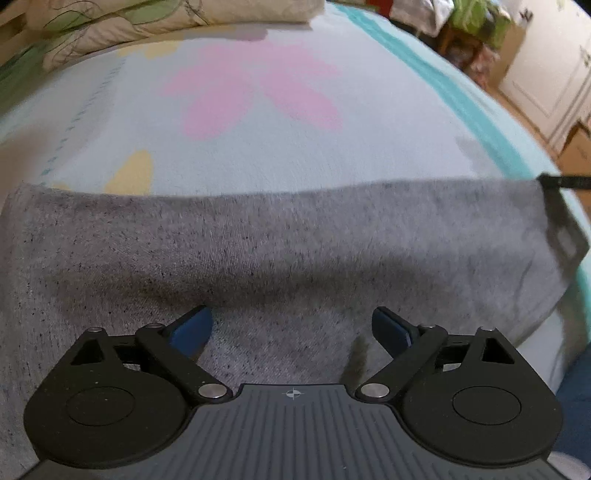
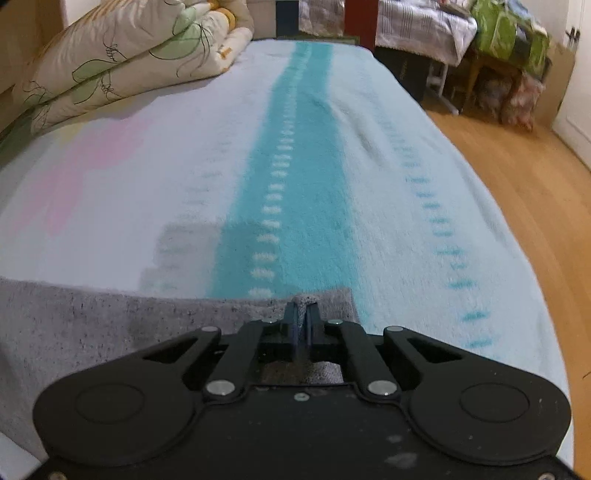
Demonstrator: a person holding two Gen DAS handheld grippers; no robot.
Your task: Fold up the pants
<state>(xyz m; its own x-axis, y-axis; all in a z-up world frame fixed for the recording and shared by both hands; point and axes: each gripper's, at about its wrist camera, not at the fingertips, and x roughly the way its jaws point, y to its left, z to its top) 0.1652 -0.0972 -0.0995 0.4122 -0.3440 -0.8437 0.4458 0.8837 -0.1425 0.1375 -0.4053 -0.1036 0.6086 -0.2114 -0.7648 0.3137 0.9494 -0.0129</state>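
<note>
Two tilted down | left hand-held gripper (image 1: 291,325) spread above pants (image 1: 258,240) | right hand-held gripper (image 2: 303,314) clamped on pants' edge

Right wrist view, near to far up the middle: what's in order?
right gripper shut on a pinch of the grey pants → teal stripe of the bed blanket → far blanket edge → red post.
</note>
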